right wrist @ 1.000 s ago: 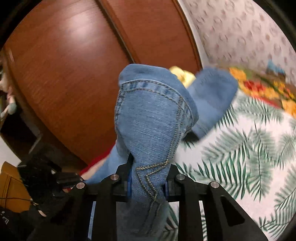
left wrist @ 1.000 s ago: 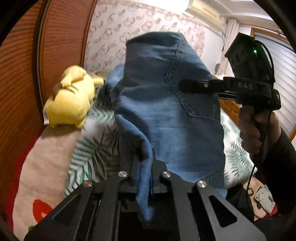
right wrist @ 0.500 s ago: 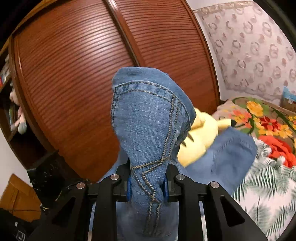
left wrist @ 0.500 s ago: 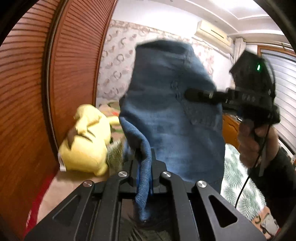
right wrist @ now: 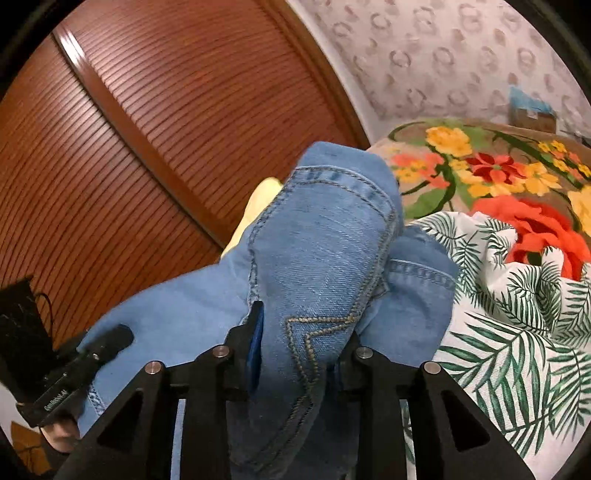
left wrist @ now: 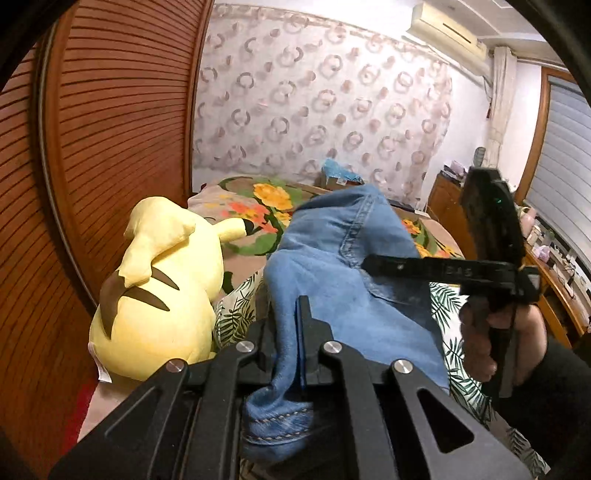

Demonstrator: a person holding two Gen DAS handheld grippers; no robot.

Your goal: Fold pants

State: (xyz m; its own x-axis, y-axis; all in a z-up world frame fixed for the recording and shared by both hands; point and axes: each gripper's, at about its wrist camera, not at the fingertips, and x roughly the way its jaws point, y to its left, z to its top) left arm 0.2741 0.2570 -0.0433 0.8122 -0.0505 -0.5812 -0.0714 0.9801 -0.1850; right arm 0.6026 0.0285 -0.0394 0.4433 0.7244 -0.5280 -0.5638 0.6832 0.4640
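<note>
Pants [left wrist: 332, 280]: one pair, blue denim, held up over the bed between your two tools, with the pocket stitching facing the right wrist camera and the lower cloth draping down toward the palm-leaf sheet [right wrist: 517, 332]. Left gripper [left wrist: 291, 354]: jaws pressed together on a thin fold of the denim, the hem bunching out below the fingers. Right gripper [right wrist: 295, 343]: a thick seamed wad of the pants sits between the jaws; they have just been opening, the blue pad on the left finger [right wrist: 255, 339] lies against the cloth, and you cannot tell from either view whether the far pad presses on it as well. Your right hand [left wrist: 498, 339]: wrapped round the black handle of that tool, seen from the left wrist camera. Yellow plush toy [left wrist: 162, 295]: lying on the bed just beside the pants, against the wooden slatted door [left wrist: 110, 147]. Floral blanket [right wrist: 480, 170]: spread at the far end of the bed, beyond the leaf sheet. Air conditioner [left wrist: 447, 29]: mounted high on the patterned wall.
</note>
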